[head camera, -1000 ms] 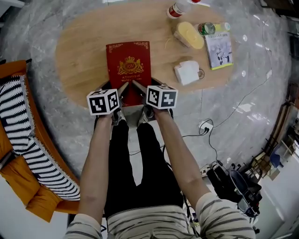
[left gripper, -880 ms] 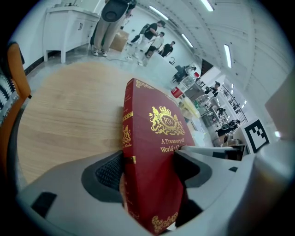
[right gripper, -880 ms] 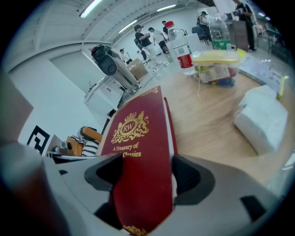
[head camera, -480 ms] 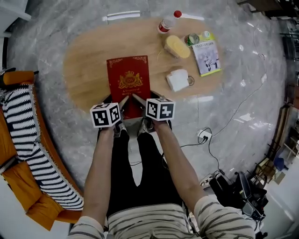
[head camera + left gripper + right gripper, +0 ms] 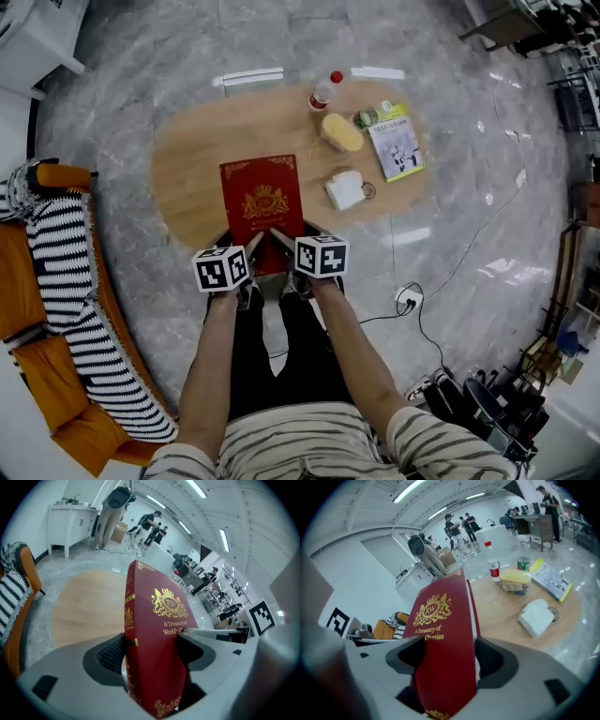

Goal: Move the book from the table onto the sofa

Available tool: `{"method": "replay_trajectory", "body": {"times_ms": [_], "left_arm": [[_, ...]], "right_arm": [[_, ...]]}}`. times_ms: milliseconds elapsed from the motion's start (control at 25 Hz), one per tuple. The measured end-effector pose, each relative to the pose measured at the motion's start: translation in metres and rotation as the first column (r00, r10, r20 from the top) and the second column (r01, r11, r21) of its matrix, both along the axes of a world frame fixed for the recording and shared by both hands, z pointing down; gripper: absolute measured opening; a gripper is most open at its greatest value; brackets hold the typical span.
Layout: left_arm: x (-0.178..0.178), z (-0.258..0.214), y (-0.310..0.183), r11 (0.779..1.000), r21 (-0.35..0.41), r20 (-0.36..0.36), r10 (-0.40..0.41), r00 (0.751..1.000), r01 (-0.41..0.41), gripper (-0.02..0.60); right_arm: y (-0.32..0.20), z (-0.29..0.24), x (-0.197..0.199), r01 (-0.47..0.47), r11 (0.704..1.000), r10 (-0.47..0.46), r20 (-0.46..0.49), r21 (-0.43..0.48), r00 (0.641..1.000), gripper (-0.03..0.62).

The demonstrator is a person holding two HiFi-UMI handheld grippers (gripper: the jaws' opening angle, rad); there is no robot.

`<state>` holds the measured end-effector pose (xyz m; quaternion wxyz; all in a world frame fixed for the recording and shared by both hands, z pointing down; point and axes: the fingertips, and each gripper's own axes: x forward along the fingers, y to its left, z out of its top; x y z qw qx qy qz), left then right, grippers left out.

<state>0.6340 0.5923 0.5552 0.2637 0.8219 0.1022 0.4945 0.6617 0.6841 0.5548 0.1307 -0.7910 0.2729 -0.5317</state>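
A thick red book (image 5: 263,207) with gold crest and lettering is held by its near edge above the oval wooden table (image 5: 192,159). My left gripper (image 5: 251,243) is shut on the book's (image 5: 154,634) spine-side near corner. My right gripper (image 5: 278,240) is shut on the book's (image 5: 443,639) other near corner. Both marker cubes sit side by side just in front of my legs. The orange sofa (image 5: 23,291) with a striped black-and-white throw (image 5: 70,281) stands at the left.
On the table's right half lie a white folded cloth (image 5: 345,189), a yellow sponge-like pack (image 5: 341,131), a bottle with a red cap (image 5: 324,91), a can (image 5: 365,118) and a magazine (image 5: 396,146). A cable with a socket (image 5: 405,298) runs over the marble floor at the right. People stand far behind.
The table and its things have shrunk and drifted down the head view while the book stays in both grippers: the book has risen off the table as the view pulled back.
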Motion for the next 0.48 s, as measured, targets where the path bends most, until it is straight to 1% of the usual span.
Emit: {"method": "replay_trajectory", "body": {"times_ms": [240, 480], "left_arm": [[-0.009, -0.06, 0.0, 1.0, -0.006, -0.043, -0.024, 0.999, 0.024, 0.348], [-0.019, -0.129, 0.003, 1.0, 0.013, -0.103, -0.026, 0.994, 0.027, 0.348]], "right_arm": [[0.0, -0.062, -0.008, 0.018, 1.0, -0.018, -0.054, 0.0, 0.998, 0.354], [0.002, -0.131, -0.017, 0.019, 1.0, -0.018, -0.096, 0.011, 0.995, 0.354]]}}
